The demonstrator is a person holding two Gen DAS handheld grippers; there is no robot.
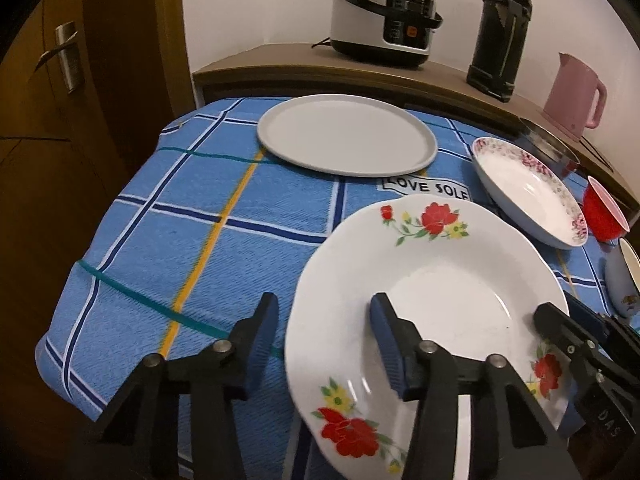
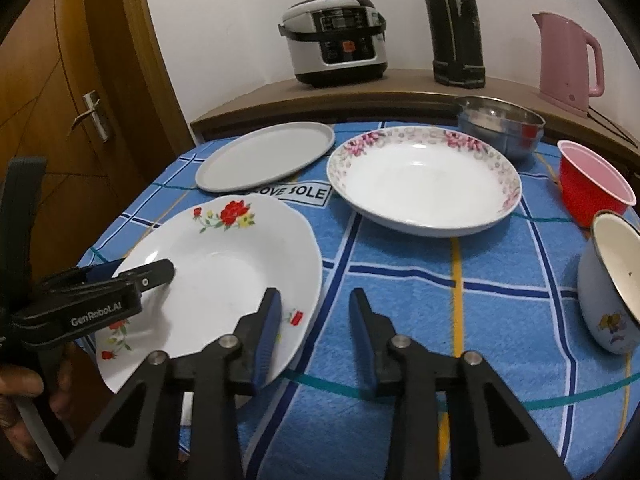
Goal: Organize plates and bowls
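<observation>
Left gripper (image 1: 324, 336): we see its jaws apart, straddling the left rim of the red-flower plate (image 1: 432, 280); one finger hangs over the cloth, the other over the plate's well. We see no pad pressing on the rim.
Right gripper (image 2: 316, 332): jaws apart too, astride the plate's right rim; its left finger is above the plate, its right finger above the cloth (image 2: 400, 248). We cannot see either pad touching.
Red-flower plate: near left of the table, lying on the blue checked cloth, its scalloped rim between both pairs of fingers.
Pink-rim plate (image 2: 424, 184): a deep plate, farther back and to the right of the red-flower plate, apart from it.
Grey plate (image 2: 264, 156): flat, at the far left of the cloth, just behind the "LOVE SOLE" label.
Steel bowl (image 2: 500, 124): far right, just behind the pink-rim plate.
Red bowl (image 2: 592, 184): right edge, nearer than the steel bowl.
Enamel bowl (image 2: 612, 280): near right, tilted on its side, mouth facing right.
Shelf (image 2: 360, 92): behind the table we see a cooker (image 2: 336, 44), a dark flask (image 2: 456, 28) and a pink kettle (image 2: 568, 60).
Hand (image 2: 20, 400): a person's hand shows at the near left in the right wrist view, holding the left gripper's handle.
</observation>
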